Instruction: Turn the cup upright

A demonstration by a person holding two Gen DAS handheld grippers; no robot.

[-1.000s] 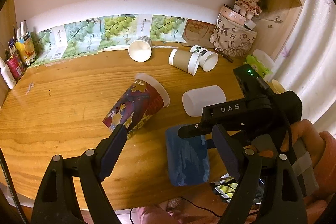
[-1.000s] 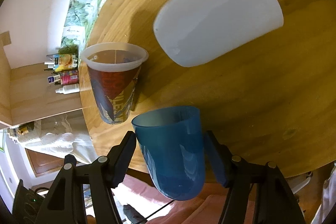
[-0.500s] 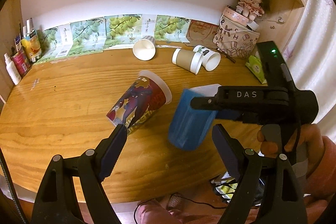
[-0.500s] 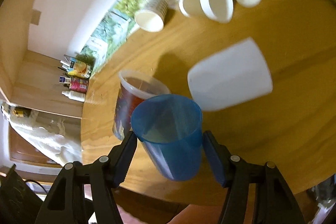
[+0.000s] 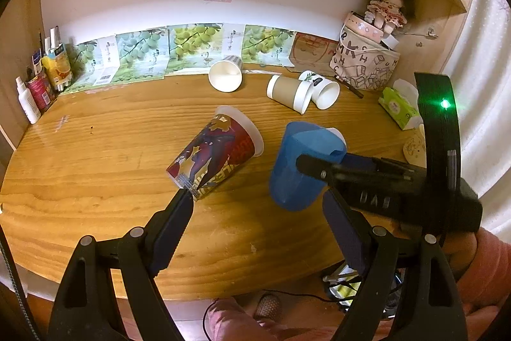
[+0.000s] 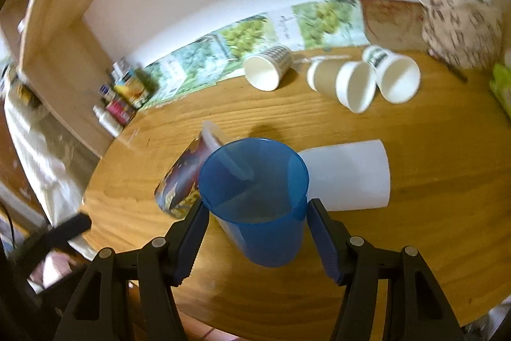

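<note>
**A:** Where is your right gripper (image 6: 255,226) now?

**B:** You hold it above the front part of the tabletop (image 6: 431,181), toward the right front edge. Its two fingers (image 6: 191,232) press on opposite sides of the blue cup (image 6: 265,213), clamped on the wall below the rim. In the left wrist view the same gripper (image 5: 319,171) reaches in from the right, level, with your hand (image 5: 463,254) behind it near the front edge.

**A:** How does the cup sit?

**B:** Its mouth faces up and a little away from you. The blue cup (image 5: 300,168) leans slightly, with its base lower and toward the front edge. Whether the base touches the wood I cannot tell; it looks lifted.

**A:** And your left gripper (image 5: 258,213)?

**B:** You hold it wide open with nothing between the fingers (image 5: 172,232). It points toward the back edge from over the front edge. The tip of the left finger overlaps the base of the printed cup (image 5: 214,158), though contact is unclear.

**A:** What lies around it?

**B:** The printed cup lies on its side near the middle of the tabletop, mouth toward the back right. A white cup (image 6: 348,174) lies on its side just behind the blue one. Three paper cups (image 6: 354,85) lie tipped over near the back edge, and a doll (image 5: 386,5) sits on a bag (image 5: 364,66) in the back right corner. Bottles (image 5: 35,88) stand at the back left corner.
</note>
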